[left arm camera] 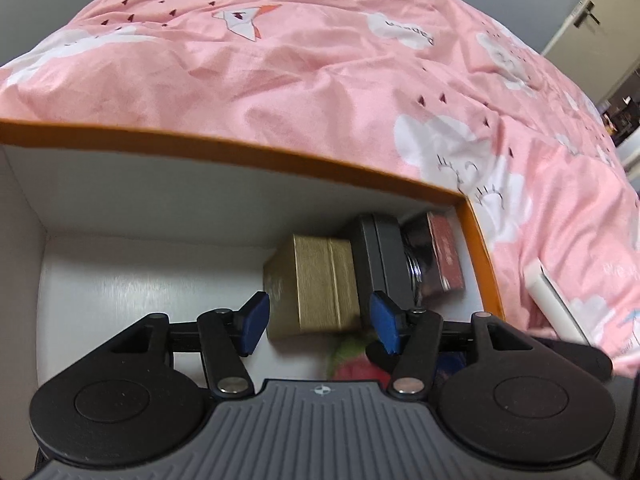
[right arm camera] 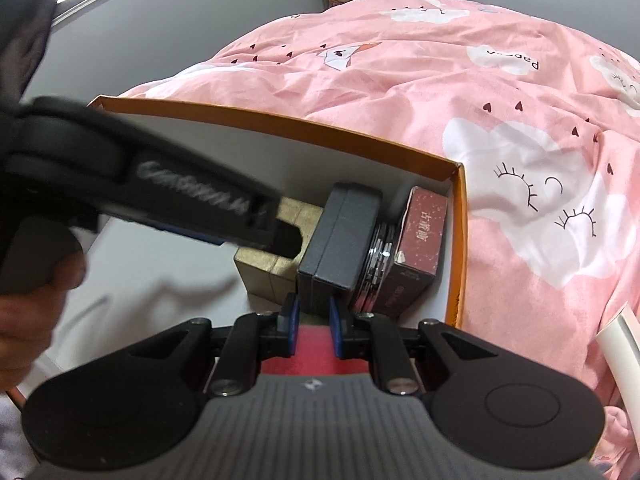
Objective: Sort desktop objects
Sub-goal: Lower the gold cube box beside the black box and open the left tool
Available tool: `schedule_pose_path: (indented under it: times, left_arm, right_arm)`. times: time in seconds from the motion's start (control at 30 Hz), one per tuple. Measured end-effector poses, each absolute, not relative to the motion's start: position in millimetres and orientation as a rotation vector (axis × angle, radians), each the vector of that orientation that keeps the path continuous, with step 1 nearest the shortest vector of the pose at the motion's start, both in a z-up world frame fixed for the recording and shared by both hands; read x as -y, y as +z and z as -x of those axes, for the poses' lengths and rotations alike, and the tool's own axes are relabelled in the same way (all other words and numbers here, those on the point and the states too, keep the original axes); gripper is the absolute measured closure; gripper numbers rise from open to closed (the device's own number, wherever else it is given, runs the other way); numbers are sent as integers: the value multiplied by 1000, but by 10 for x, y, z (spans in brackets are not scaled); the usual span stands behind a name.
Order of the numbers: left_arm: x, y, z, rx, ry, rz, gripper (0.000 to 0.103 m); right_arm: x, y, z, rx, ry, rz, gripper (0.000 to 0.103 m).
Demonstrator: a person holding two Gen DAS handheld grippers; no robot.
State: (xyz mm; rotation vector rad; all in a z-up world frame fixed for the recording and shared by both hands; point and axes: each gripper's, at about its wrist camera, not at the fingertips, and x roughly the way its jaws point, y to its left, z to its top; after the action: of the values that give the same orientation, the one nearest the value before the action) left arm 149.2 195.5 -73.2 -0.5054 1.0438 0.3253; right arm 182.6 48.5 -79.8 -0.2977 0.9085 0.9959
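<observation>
An orange-rimmed white box (left arm camera: pixel 280 148) (right arm camera: pixel 280 120) lies on a pink bed. Along its right wall stand a gold box (left arm camera: pixel 320 284) (right arm camera: pixel 256 264), a dark grey box (left arm camera: pixel 376 256) (right arm camera: pixel 340 240), a shiny metal tin (left arm camera: pixel 416 264) (right arm camera: pixel 376 268) and a maroon box (left arm camera: pixel 446 256) (right arm camera: pixel 420 236). My left gripper (left arm camera: pixel 320 322) is open over the near end of the gold box, not touching it. It crosses the right wrist view (right arm camera: pixel 180 196) above the gold box. My right gripper (right arm camera: pixel 314 330) is shut on a red object (right arm camera: pixel 314 354), just in front of the dark grey box.
The pink quilt with white clouds (left arm camera: pixel 320 72) (right arm camera: pixel 500 120) surrounds the box. A white tube-like object (left arm camera: pixel 556 300) (right arm camera: pixel 620 352) lies on the quilt to the right. The left half of the box floor (left arm camera: pixel 140 280) is bare. A red and green soft item (left arm camera: pixel 352 360) sits under the left gripper.
</observation>
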Motion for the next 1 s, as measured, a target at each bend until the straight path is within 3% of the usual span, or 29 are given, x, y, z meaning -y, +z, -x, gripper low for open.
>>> schedule_pose_path:
  times: [0.1, 0.17, 0.23, 0.43, 0.77, 0.87, 1.0]
  left_arm:
    - [-1918, -730, -1414, -1066, 311, 494, 38]
    - [-1915, -749, -1384, -1078, 304, 496, 47]
    - [-1922, -786, -1396, -1093, 308, 485, 63]
    - [-1911, -851, -1464, -1086, 322, 434, 72]
    - [-1889, -884, -1504, -1119, 320, 424, 75]
    - [-1857, -816, -1434, -1101, 322, 429, 75]
    - [-1770, -658, -1330, -1054, 311, 420, 74]
  right_arm:
    - [-478, -797, -1830, -926, 1005, 292, 83]
    - [-488, -809, -1837, -948, 1015, 284, 83]
    - [-513, -830, -1839, -964, 1017, 288, 83]
    - [-573, -832, -1845, -939, 996, 317, 83]
    - [-564, -837, -1842, -935, 1007, 316, 83]
    - [-511, -775, -1807, -924, 1027, 296, 68]
    - [-426, -655, -1750, -897, 1034, 281, 65]
